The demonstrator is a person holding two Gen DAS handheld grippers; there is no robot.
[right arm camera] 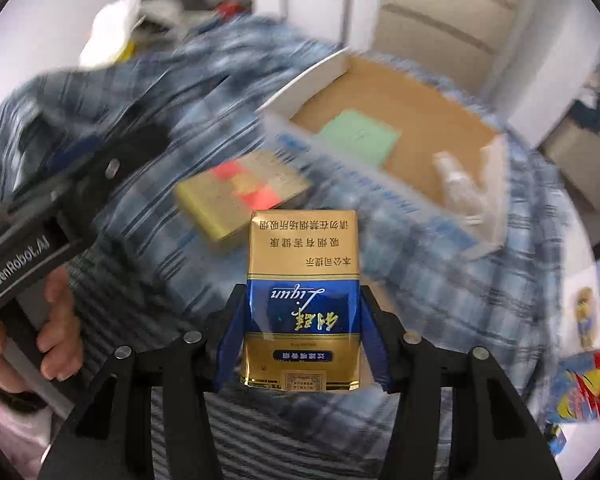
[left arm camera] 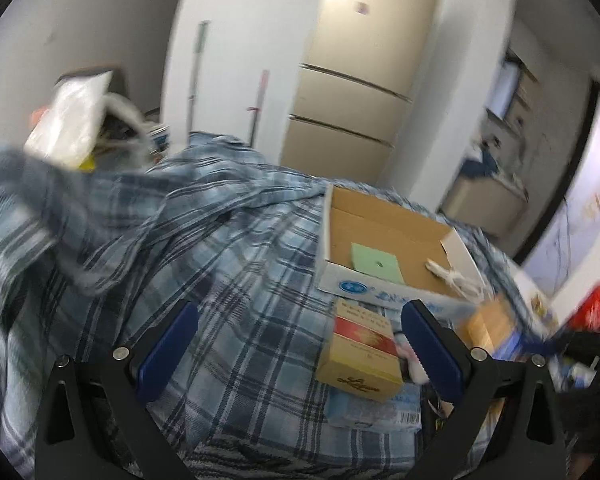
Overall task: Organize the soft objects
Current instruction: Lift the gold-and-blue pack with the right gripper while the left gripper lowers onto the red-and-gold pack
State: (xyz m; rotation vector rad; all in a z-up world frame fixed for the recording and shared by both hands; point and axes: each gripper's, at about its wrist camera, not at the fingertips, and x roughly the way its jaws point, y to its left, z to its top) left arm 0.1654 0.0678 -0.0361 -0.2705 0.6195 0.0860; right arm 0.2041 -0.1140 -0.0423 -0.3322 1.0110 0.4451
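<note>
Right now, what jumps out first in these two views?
The gold-and-blue cigarette pack dominates the right wrist view, clamped between the right gripper fingers. Beyond it, an open cardboard box sits on the blue plaid blanket, holding a green card. A second gold-and-red pack lies just in front of the box, ahead of the open, empty left gripper.

Our right gripper (right arm camera: 302, 336) clamps a blue-and-gold pack (right arm camera: 303, 296) by its sides, print upside down to us. Just beyond the pack lies a red-and-gold box (right arm camera: 242, 194) on the plaid cloth (right arm camera: 452, 288). Beyond and right of the pack sits an open carton (right arm camera: 420, 120). Left of the pack, our left gripper (right arm camera: 60, 184) blurs.
</note>
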